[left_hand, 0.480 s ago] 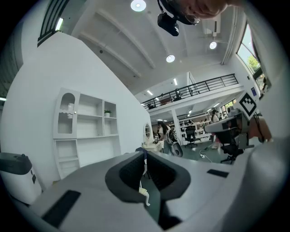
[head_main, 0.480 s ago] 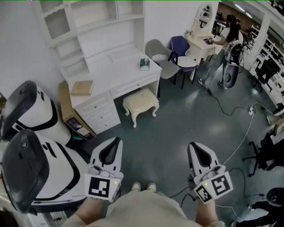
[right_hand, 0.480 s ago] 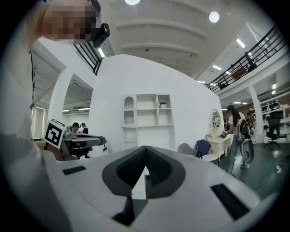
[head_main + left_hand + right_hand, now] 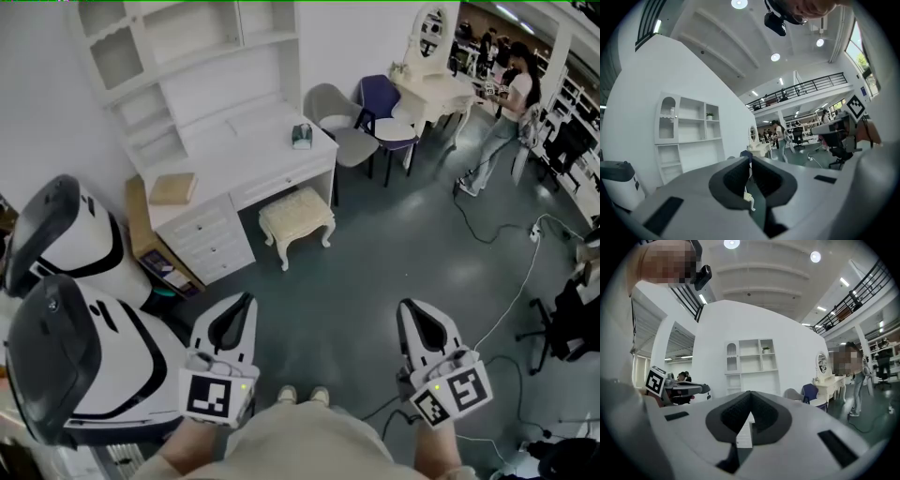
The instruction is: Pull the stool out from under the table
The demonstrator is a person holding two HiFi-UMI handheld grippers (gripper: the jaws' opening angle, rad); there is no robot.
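Left tongs (image 4: 246,300) and right tongs (image 4: 405,307) are pressed together and empty, so it's approach time, next reach the cream cushioned stool (image 4: 296,217) at 12 o'clock.

Shelf unit (image 4: 187,37) cut off by top edge (upper shelves unseen).

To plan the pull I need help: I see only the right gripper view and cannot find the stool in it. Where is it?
Observer: The stool stands at the desk's kneehole, right of the drawers, far ahead and not yet reached.
Operator: What is the left gripper doing?
Observer: The left gripper is shut and empty.
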